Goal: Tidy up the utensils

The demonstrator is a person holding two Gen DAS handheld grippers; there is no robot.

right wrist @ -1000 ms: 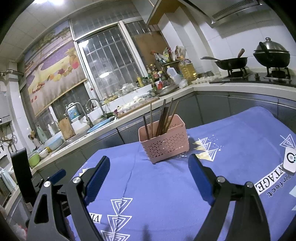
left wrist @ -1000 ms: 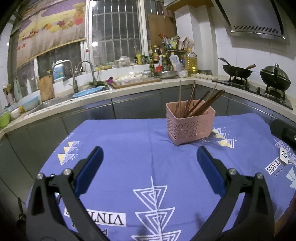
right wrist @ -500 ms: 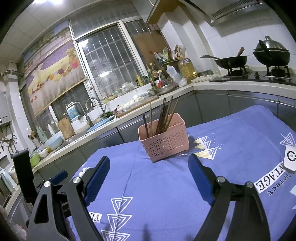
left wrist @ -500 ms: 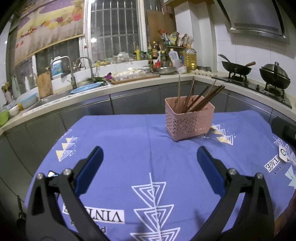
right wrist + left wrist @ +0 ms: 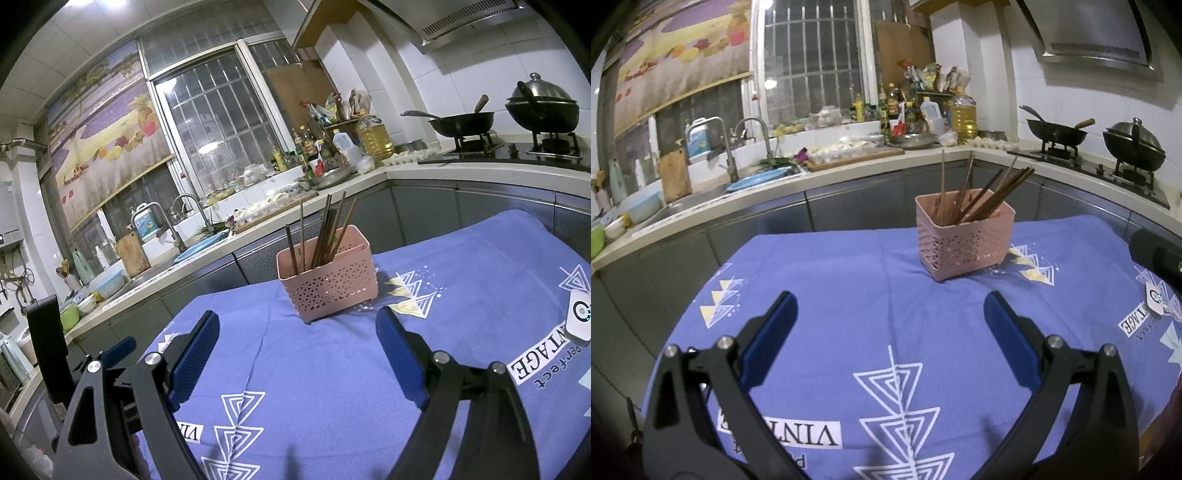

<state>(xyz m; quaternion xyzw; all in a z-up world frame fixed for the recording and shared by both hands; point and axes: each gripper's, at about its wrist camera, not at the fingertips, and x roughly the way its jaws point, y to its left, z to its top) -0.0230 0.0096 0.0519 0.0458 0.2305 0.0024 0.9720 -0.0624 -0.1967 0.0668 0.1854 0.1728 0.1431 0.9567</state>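
A pink perforated utensil basket (image 5: 964, 242) (image 5: 330, 282) stands upright on the purple tablecloth (image 5: 849, 288) (image 5: 314, 369). Several brown chopsticks (image 5: 979, 192) (image 5: 325, 232) lean inside it. My left gripper (image 5: 890, 310) is open over the cloth, well short of the basket, with nothing between its blue-padded fingers. My right gripper (image 5: 297, 326) is also open and empty, nearer the basket's front. In the right wrist view, part of the left gripper's body (image 5: 48, 347) shows at the far left edge.
A small white tag-like device (image 5: 580, 319) (image 5: 1154, 299) lies on the cloth at the right. Behind the table runs a counter with a sink and tap (image 5: 753, 136), bottles (image 5: 901, 110), a wok (image 5: 1056, 134) and a lidded pot (image 5: 1134, 144) on the stove.
In the left wrist view the basket has slid slightly up and away as that gripper shifted a little. The right wrist view is unchanged. Both grippers stayed open.
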